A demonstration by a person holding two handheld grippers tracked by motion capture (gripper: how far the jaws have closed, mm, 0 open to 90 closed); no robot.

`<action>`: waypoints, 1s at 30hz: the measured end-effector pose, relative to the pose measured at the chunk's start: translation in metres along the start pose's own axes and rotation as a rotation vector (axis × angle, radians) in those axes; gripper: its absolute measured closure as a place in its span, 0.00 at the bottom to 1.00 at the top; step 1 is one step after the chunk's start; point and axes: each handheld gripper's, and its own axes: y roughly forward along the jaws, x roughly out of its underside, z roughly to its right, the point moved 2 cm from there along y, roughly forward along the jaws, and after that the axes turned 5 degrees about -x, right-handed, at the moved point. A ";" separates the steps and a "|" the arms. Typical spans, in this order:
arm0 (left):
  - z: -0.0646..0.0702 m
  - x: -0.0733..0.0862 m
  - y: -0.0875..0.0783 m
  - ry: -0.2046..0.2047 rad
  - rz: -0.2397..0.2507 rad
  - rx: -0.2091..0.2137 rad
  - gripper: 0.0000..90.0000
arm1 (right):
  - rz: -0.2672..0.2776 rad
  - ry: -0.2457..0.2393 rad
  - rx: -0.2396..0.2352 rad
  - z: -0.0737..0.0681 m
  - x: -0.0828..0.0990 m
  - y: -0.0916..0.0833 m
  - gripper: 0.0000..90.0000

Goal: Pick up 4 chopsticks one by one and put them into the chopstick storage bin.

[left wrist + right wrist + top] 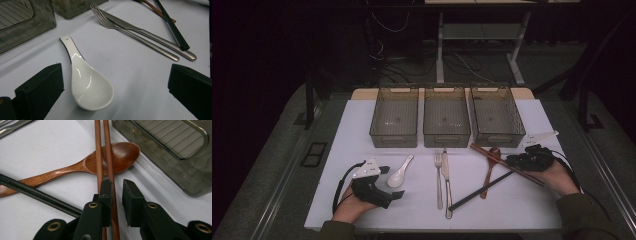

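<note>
1. The left tongs (396,192) rest low over the near left part of the white desk (532,210), held in the person's left hand (349,206), with a cable looping out to the left.
2. In the left gripper view its jaws stand wide apart and hold nothing.
3. The white ceramic spoon (88,85) lies on the desk between those jaws, nearer the left one but touching neither; its bowl faces up and its handle runs away toward the bins.
4. The right tongs (117,187) sit at the right side of the desk, held in the right hand (557,176).
5. Their jaws are nearly closed, with a narrow gap left between them.
6. The pair of reddish-brown chopsticks (103,152) passes beside and under the left jaw rather than through the gap; whether the jaw presses on the sticks cannot be told.
7. The chopsticks cross over the bowl of a wooden spoon (122,155), which lies flat on the desk.
8. A single black chopstick (482,191) lies slanted across the wooden spoon's handle.
9. A fork (438,177) and a knife (446,182) lie side by side at mid-desk.
10. Three clear bins (446,117) stand in a row behind the cutlery.
</note>
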 end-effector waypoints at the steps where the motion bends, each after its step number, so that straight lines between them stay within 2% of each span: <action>1: 0.000 0.000 0.000 0.000 -0.001 0.000 0.00 | -0.004 0.000 0.001 0.001 0.000 0.001 0.86; 16: 0.000 0.000 0.000 0.001 0.001 0.003 0.00 | -0.034 -0.010 -0.009 0.003 0.002 0.007 0.87; 30: 0.000 0.000 0.000 0.004 -0.002 0.004 0.00 | -0.035 -0.047 -0.014 0.003 0.003 0.007 0.92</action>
